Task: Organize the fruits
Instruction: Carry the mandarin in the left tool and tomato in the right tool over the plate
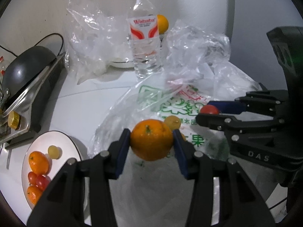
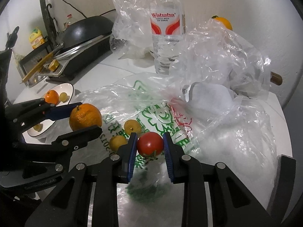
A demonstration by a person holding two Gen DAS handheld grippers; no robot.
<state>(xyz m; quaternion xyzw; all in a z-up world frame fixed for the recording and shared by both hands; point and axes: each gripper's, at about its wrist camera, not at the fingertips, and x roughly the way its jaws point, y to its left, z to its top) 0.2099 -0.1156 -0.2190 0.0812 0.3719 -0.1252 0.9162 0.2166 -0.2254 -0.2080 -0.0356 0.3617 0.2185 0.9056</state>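
Water bottle [image 1: 144, 32] reads "Wahaha" (red lettering, white label).

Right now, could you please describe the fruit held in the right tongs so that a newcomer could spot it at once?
Start at the tall water bottle at the back of the table, then come forward over the printed plastic bag. There the right tongs are shut on a tomato. It is the only red, smooth fruit on the bag; the two small fruits beside it are yellow.
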